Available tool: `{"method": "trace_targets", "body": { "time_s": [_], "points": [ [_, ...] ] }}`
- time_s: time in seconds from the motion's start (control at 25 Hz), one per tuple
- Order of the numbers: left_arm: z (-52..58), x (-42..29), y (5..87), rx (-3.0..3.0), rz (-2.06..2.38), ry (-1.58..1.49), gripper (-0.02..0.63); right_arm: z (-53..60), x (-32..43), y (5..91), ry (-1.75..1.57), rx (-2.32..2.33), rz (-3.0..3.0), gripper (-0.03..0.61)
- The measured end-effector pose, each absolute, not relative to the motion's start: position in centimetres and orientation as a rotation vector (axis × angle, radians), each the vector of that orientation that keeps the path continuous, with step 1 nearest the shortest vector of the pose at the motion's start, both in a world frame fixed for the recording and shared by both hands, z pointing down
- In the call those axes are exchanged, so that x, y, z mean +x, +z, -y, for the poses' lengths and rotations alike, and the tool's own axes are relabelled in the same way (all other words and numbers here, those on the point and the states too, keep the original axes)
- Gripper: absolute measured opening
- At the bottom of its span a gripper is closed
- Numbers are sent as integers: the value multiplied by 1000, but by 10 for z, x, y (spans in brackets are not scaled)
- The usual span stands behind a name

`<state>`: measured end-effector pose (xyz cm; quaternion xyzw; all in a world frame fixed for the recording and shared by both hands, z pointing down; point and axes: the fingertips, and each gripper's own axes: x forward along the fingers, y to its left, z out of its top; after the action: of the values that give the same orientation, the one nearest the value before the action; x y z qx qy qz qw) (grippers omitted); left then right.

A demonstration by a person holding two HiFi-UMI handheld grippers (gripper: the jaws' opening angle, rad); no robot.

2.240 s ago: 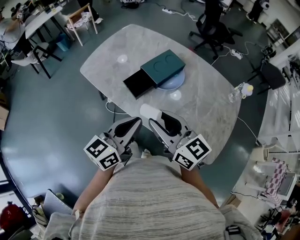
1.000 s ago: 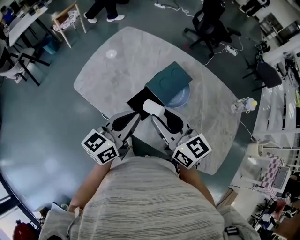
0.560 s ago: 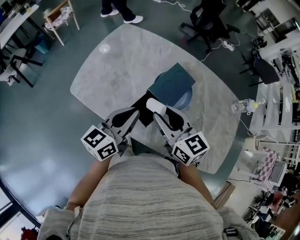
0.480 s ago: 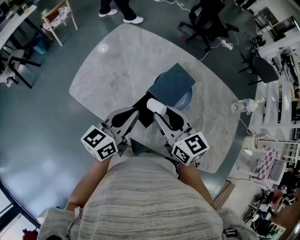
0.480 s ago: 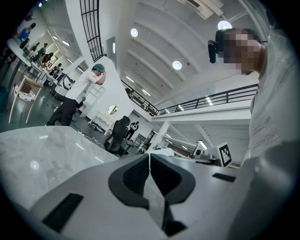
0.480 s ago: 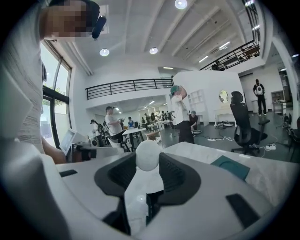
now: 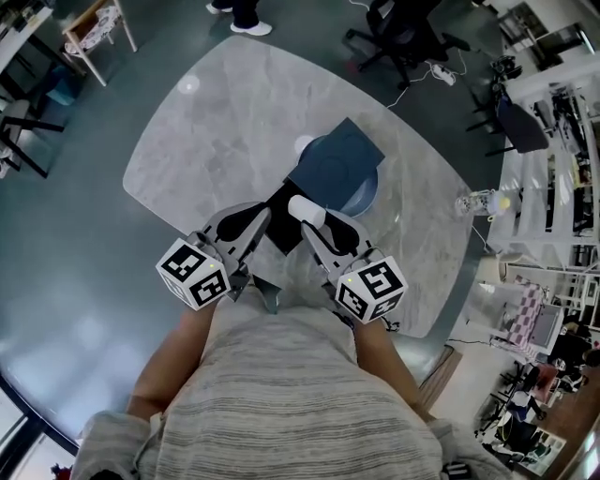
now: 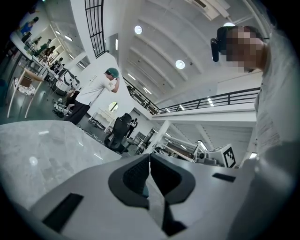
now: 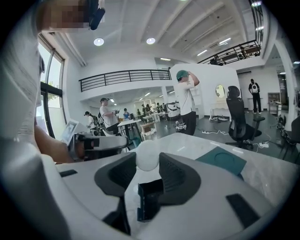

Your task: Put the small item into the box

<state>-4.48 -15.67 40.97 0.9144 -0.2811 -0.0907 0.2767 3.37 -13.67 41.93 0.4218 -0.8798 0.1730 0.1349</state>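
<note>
Grey table, blk office chair, wood chair.

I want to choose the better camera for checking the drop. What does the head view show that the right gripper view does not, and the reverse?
Only the head view shows the right gripper's own marker cube. Only the right gripper view shows its jaws pressed on both sides of the white ball, and a standing person in a green cap. Both show that ball held by the open drawer of the teal box.
</note>
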Motion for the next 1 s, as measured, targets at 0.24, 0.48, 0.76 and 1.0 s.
{"method": "trace_targets", "body": {
  "time_s": [0.24,0.48,0.76,1.0],
  "points": [
    [163,-38,425,2445,791,-201,23,140,34,436,467,1148,2534,164],
    [156,-34,436,2451,783,-151,23,137,32,457,440,1105,2498,164],
    [157,-32,447,2458,768,-125,23,140,31,481,435,1079,2427,165],
    [156,-32,454,2450,762,-128,23,140,31,497,441,1059,2370,165]
  ]
}}
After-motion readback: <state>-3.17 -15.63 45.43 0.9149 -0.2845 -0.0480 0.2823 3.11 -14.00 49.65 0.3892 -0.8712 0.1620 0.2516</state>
